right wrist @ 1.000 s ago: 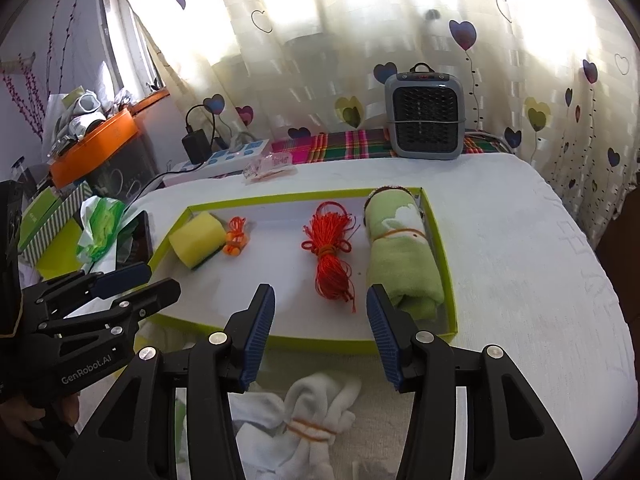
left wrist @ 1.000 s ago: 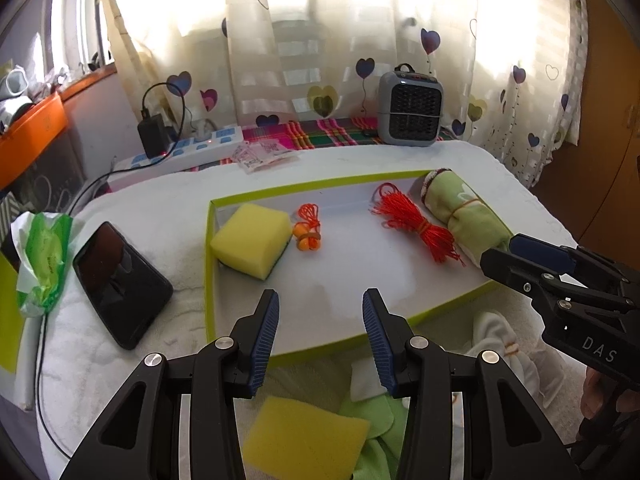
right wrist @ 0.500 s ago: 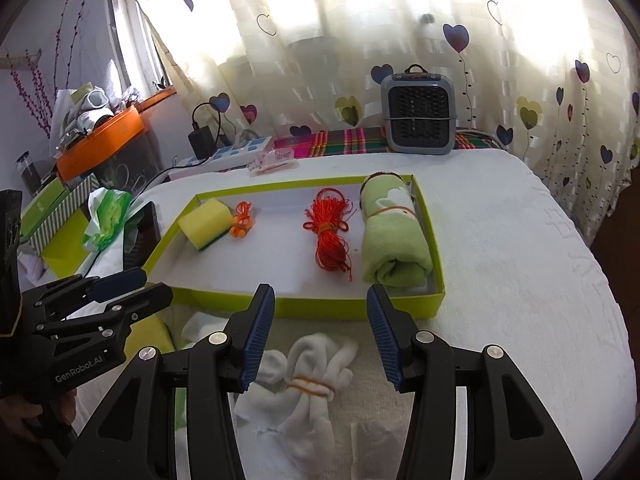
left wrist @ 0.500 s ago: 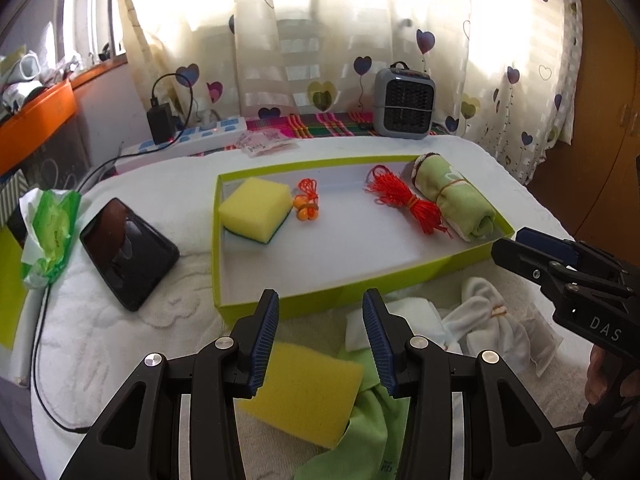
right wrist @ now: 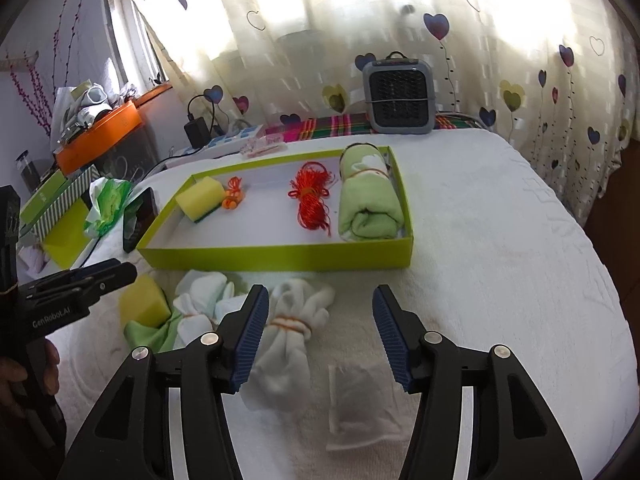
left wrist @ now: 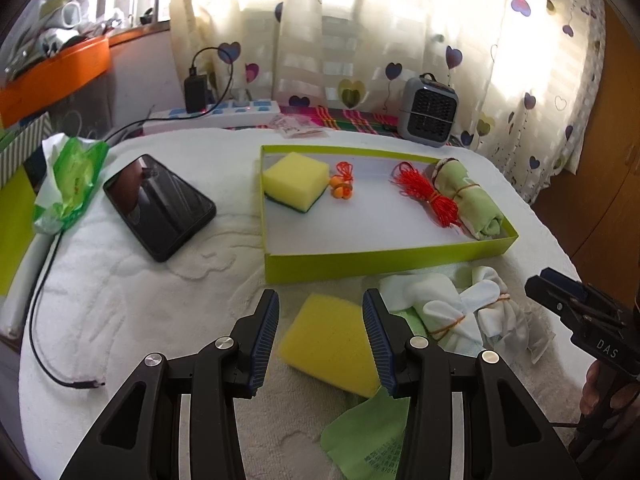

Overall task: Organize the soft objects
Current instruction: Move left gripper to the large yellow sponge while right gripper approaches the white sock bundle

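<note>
Both grippers hover unclosed: left gripper [left wrist: 320, 336] straddles the yellow sponge [left wrist: 332, 340] (untouched), right gripper [right wrist: 316, 334], jaws just widening, hangs beside the sock bundle [right wrist: 290, 332].

Backlit daylight, strong fisheye bend

Sun floods through the curtain [left wrist: 360, 32], blowing out its upper folds to white glare in both views. The white bed cover [right wrist: 500, 240] stays evenly bright with soft shadows. Frame corners go black, edges curve, and the left margin smears slightly.
</note>
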Motion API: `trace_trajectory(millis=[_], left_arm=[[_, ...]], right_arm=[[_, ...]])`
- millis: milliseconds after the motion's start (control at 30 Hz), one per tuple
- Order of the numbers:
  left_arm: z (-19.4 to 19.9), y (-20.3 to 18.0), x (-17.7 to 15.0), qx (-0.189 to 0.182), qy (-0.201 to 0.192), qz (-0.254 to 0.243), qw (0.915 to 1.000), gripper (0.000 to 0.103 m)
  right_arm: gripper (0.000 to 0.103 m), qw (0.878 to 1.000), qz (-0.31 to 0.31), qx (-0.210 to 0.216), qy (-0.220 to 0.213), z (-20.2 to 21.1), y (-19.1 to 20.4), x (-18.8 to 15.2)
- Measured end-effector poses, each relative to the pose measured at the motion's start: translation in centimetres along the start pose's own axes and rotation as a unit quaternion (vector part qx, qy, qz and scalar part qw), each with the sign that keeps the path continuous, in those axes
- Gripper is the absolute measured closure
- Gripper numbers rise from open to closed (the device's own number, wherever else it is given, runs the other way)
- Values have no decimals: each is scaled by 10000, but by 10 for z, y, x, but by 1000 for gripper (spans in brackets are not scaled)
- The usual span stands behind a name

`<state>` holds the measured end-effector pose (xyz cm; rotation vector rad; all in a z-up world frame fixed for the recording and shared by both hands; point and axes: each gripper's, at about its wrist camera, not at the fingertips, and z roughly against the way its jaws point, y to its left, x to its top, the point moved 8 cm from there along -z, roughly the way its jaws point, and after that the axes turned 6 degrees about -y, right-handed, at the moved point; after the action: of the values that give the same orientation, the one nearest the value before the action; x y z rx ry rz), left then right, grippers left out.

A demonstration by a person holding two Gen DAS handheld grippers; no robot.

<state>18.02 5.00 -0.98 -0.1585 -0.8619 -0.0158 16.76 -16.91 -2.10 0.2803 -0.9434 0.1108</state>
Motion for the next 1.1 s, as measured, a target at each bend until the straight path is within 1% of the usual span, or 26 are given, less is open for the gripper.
trace_trajectory(millis=[200, 433, 533, 600, 733, 900, 1000, 1100], left_arm=[[0, 10, -6, 30, 43, 122, 9999, 61], [1, 23, -16, 40, 111, 285, 9995, 61], [-1, 27, -18, 7, 139, 362, 9992, 61], [0, 27, -19, -53, 127, 371, 9992, 60], [0, 23, -19, -303, 110, 465, 9984, 54], [-2, 17, -19, -426, 147, 404, 9982, 53], [-3, 12, -20, -526, 194, 371, 9977, 51], [-5, 11, -22, -507, 260, 319, 9979, 49]], right_arm=[[48, 9999, -18, -17, 127, 6, -3, -13], [48, 9993, 20, 180, 328, -6, 8, -19], [48, 9987, -31, 185, 465, -13, 9, -22], [48, 9984, -53, 206, 522, -17, 10, -24], [48, 9979, -26, 274, 593, -20, 14, -25], [48, 9974, 29, 305, 657, -25, 19, -26], [48, 9968, 70, 315, 730, -28, 23, -28], [48, 9967, 83, 333, 730, -29, 24, -29]])
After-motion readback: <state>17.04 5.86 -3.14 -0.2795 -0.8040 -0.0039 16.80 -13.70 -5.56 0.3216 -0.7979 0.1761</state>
